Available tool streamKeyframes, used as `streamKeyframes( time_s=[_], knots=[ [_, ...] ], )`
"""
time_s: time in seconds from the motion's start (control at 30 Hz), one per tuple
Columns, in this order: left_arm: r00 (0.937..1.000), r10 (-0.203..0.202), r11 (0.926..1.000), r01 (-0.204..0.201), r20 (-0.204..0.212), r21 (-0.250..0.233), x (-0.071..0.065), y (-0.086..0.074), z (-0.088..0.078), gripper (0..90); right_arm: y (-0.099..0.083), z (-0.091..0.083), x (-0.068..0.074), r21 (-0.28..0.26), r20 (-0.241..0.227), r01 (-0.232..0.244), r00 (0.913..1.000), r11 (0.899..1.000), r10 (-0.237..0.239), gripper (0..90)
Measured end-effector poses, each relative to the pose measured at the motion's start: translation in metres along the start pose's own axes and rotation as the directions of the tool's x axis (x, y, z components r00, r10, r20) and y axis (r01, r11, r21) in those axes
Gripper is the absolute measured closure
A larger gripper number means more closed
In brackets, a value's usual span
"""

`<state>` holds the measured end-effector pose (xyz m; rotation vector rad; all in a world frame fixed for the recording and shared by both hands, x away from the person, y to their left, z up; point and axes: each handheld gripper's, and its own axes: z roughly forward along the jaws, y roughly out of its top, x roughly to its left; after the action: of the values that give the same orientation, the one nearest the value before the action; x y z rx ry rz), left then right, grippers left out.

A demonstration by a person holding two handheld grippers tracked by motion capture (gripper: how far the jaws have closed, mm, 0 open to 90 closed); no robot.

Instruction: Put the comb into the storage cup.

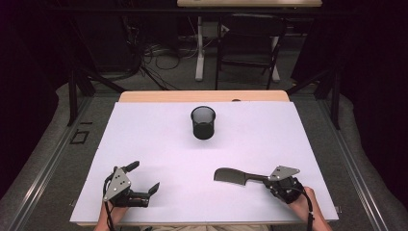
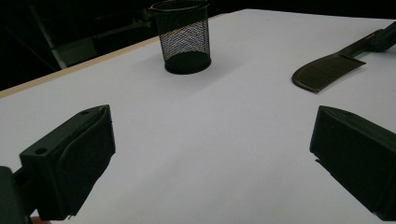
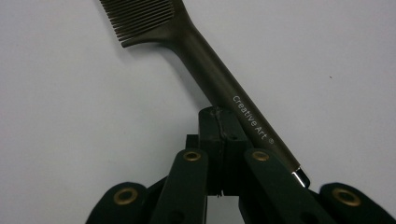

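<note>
Black comb | clamped by right hand-held gripper | on table

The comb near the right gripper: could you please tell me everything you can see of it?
The comb is dark brown-black, likely plastic, with a broad head of fine, close-set teeth and a long, slim handle printed "Creative Art", ending in a small silvery tip. It looks intact. It lies low over the white table, at the near right, head pointing left towards the table's middle. The right gripper is closed on its handle; whether the head rests on the table is unclear. The mesh cup stands well apart, farther back.
</note>
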<state>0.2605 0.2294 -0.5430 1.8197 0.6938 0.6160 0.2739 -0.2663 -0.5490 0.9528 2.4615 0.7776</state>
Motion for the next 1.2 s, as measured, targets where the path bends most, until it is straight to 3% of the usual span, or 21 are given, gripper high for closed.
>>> streamKeyframes(
  time_s=[0.07,0.2,0.53,0.7,0.87,1.2],
  knots=[
    [1.0000,0.001,1.0000,-0.001,-0.002,-0.001,0.000,0.000,0.000,0.2,-0.001,-0.001,-0.001,-0.005,-0.008,-0.001,1.0000,1.000,0.001,90.0],
    [1.0000,0.005,1.0000,-0.005,-0.003,0.000,0.000,0.000,-0.001,0.2,-0.001,-0.006,-0.001,-0.013,-0.024,0.000,0.9997,1.000,0.000,81.6],
    [1.0000,0.006,1.0000,-0.006,-0.002,-0.001,0.000,0.000,-0.001,0.3,0.000,-0.014,0.002,-0.062,-0.068,0.004,0.9977,0.998,-0.008,47.3],
    [1.0000,0.006,1.0000,-0.005,-0.002,0.001,0.000,0.000,0.000,0.2,0.001,-0.016,0.002,-0.072,-0.058,0.010,0.9982,0.997,-0.014,29.2],
    [1.0000,0.004,1.0000,-0.004,-0.001,0.000,0.000,0.000,0.000,0.2,0.003,-0.016,0.003,-0.065,-0.054,0.017,0.9983,0.998,-0.021,16.7],
    [1.0000,0.000,1.0000,0.000,-0.004,0.001,0.000,0.000,0.001,0.3,0.010,-0.018,0.002,-0.080,-0.042,0.059,0.9971,0.995,-0.063,2.8]
  ],
)
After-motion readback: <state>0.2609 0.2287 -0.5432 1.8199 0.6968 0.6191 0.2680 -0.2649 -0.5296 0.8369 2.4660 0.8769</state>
